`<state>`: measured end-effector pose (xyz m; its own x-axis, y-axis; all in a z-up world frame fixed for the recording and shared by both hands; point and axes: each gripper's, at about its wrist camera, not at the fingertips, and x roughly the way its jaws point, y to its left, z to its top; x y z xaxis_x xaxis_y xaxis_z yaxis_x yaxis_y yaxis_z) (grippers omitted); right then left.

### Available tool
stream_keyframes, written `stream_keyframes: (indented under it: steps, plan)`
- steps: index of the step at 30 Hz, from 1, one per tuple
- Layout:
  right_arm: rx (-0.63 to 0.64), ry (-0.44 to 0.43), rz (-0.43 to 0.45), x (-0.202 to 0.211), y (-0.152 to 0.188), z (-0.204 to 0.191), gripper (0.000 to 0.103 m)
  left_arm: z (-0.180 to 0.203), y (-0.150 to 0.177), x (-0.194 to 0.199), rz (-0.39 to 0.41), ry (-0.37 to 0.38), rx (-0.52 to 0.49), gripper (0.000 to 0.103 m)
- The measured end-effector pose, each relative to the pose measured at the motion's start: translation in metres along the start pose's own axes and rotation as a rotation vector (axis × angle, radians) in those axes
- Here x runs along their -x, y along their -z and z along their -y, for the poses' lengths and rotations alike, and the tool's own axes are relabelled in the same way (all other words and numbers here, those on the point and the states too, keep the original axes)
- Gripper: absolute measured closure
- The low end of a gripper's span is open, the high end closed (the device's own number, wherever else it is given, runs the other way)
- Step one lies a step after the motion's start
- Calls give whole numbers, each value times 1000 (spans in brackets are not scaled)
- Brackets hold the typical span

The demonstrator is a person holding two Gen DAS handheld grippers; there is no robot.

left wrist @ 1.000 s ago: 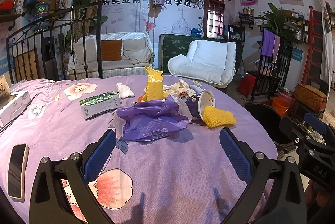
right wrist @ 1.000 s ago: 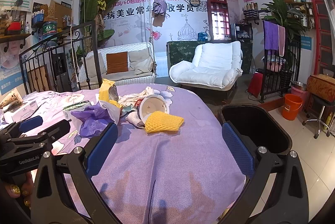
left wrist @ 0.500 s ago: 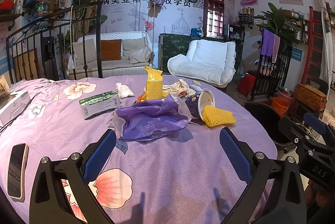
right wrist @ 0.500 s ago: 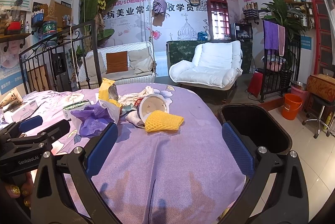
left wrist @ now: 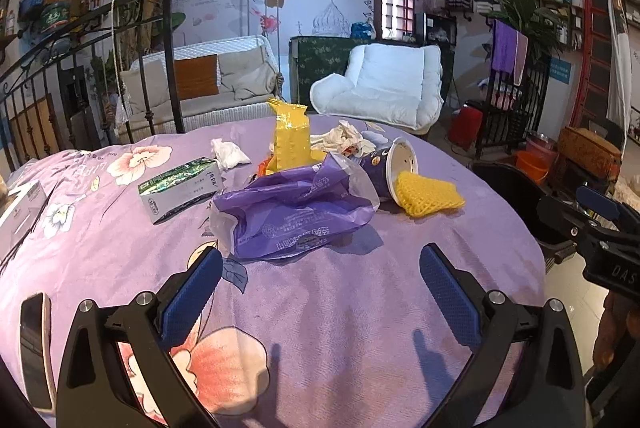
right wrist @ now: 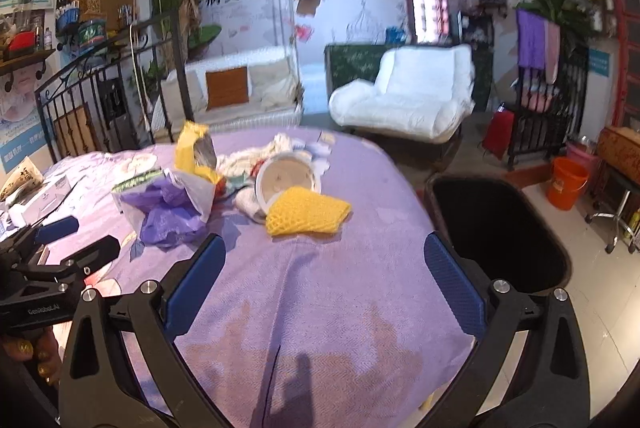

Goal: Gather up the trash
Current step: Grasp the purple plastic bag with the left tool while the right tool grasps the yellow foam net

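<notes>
A heap of trash lies mid-table: a crumpled purple plastic bag (left wrist: 294,214), a yellow snack packet (left wrist: 290,137) standing up, a tipped purple paper cup (left wrist: 390,167), a yellow foam net (left wrist: 428,193), crumpled white tissues (left wrist: 228,151) and a green carton (left wrist: 176,185). My left gripper (left wrist: 320,286) is open and empty, just short of the purple bag. My right gripper (right wrist: 324,278) is open and empty, in front of the foam net (right wrist: 306,211) and cup (right wrist: 286,177). A black bin (right wrist: 496,232) stands off the table's right edge.
The table carries a purple floral cloth (left wrist: 320,328). A phone (left wrist: 34,344) lies at the left front and a white box (left wrist: 24,207) at the far left. An iron railing (left wrist: 80,67), sofa and white armchair (left wrist: 384,87) stand behind. An orange bucket (right wrist: 570,181) sits on the floor.
The right gripper has started moving, its view is blurred and shifted slightly toward the trash. The left gripper has barely moved. Both stay open.
</notes>
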<state>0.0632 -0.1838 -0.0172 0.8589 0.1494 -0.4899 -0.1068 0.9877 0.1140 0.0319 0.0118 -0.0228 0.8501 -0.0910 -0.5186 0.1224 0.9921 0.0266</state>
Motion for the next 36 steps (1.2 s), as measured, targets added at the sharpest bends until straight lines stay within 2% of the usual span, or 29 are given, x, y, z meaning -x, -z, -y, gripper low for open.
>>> stream_keyframes:
  steps: [1, 4, 6, 9, 12, 16, 19, 20, 22, 26, 27, 32, 34, 35, 36]
  plan:
    - [-2, -17, -31, -7, -2, 2, 5, -1, -3, -5, -8, -4, -30, 5]
    - [-23, -95, -143, -37, -8, 8, 5, -7, -17, -20, -35, 13, -115, 13]
    - [-42, -127, -184, -52, -13, 12, 5, -13, -26, -29, -48, 14, -158, 17]
    - [-9, -127, -197, -68, -21, 11, 5, -23, -40, -44, -70, 33, -221, 23]
    - [2, -149, -230, -85, -28, 13, 5, -27, -47, -64, -110, 88, -276, 27]
    - [12, -162, -258, -103, -34, 13, 5, -21, -47, -85, -151, 68, -441, 35]
    - [29, -175, -274, -112, -37, 12, 5, -23, -48, -99, -212, 131, -492, 45]
    - [38, -178, -280, -117, -38, 12, 5, -23, -47, -104, -229, 131, -511, 52]
    - [41, -167, -294, -126, -39, 12, 5, -21, -44, -109, -236, 121, -540, 58]
    - [12, -178, -343, -145, -39, 18, 9, -21, -47, -108, -221, 109, -517, 87]
    - [7, -179, -358, -150, -38, 19, 10, -22, -49, -107, -214, 113, -498, 89]
    - [-24, -186, -421, -171, -34, 18, 26, -25, -56, -98, -192, 119, -413, 95]
    - [-31, -191, -428, -172, -33, 17, 47, -25, -59, -91, -178, 123, -384, 95]
    - [-31, -194, -430, -172, -33, 15, 50, -25, -59, -88, -172, 131, -369, 95]
    - [-31, -198, -428, -172, -33, 15, 58, -25, -60, -85, -165, 137, -354, 95]
